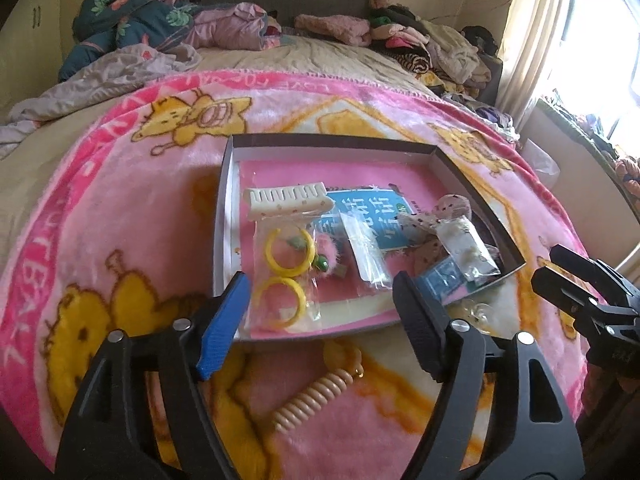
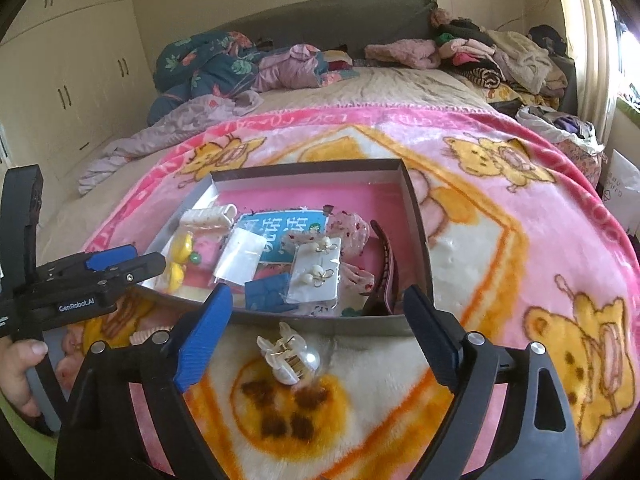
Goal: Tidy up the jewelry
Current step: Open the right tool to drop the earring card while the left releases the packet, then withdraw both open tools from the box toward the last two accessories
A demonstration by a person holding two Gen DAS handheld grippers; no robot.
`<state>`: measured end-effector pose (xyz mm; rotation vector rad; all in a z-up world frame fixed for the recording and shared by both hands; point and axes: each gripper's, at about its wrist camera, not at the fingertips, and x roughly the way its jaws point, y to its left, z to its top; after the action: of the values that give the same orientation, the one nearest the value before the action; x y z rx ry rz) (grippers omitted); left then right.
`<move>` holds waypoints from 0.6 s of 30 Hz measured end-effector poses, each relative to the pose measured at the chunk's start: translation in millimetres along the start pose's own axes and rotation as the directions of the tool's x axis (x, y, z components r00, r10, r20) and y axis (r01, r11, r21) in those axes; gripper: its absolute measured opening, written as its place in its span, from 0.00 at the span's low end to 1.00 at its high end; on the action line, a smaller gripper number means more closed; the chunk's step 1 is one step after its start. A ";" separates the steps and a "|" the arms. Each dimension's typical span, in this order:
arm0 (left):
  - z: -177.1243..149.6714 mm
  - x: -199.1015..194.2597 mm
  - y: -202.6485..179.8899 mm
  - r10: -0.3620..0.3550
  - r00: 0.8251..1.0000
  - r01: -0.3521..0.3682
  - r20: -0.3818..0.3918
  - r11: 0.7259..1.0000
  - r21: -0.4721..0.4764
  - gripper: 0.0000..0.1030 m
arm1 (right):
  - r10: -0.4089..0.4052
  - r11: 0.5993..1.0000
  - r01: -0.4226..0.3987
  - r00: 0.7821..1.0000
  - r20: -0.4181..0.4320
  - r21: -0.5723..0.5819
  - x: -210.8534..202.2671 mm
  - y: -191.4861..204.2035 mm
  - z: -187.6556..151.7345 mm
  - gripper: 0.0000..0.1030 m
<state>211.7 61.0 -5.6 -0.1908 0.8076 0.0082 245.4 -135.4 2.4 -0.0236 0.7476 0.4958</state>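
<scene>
A shallow grey box (image 1: pixel 228 184) (image 2: pixel 420 240) with a pink floor lies on the pink blanket. It holds a bag of yellow hoop earrings (image 1: pixel 286 276) (image 2: pixel 180 256), a white comb clip (image 1: pixel 288 196), a blue card (image 2: pixel 284 232), a card of pearl earrings (image 2: pixel 318 274) and a dark hair claw (image 2: pixel 384 276). My left gripper (image 1: pixel 320 292) is open over the box's near edge, above the hoop bag. A beige spiral hair tie (image 1: pixel 312 400) lies below it. My right gripper (image 2: pixel 316 308) is open and empty above a pearl hair claw (image 2: pixel 290 356) on the blanket.
The pink cartoon blanket (image 2: pixel 500 240) covers the near end of a bed. Crumpled quilts (image 2: pixel 208 64) and piles of clothes (image 2: pixel 500 56) lie at the headboard. Cream wardrobes (image 2: pixel 72 60) stand left; a curtained window (image 1: pixel 580 40) is right.
</scene>
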 end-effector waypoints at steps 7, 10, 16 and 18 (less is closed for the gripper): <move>-3.6 -25.0 -3.2 0.012 0.999 -0.012 0.030 1.000 0.004 0.73 | 0.018 1.000 -0.017 0.999 0.034 -0.021 -26.6 7.5 0.3 0.85; -5.5 -34.0 -3.6 0.017 0.999 -0.018 0.041 1.000 0.001 0.73 | 0.025 0.999 -0.024 0.999 0.045 -0.031 -36.1 11.4 -0.1 0.85; -14.7 -49.7 -2.3 0.033 0.998 -0.033 0.051 0.999 -0.001 0.77 | 0.042 0.998 -0.040 0.998 0.053 -0.043 -49.7 18.3 -5.7 0.86; -19.7 -54.8 -1.0 0.037 0.998 -0.037 0.053 0.999 -0.004 0.77 | 0.047 0.998 -0.044 0.998 0.052 -0.053 -53.7 22.1 -9.3 0.86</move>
<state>159.7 60.3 20.7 -0.1781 0.7578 0.0490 196.1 -140.4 34.1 -0.0413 0.6847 0.5574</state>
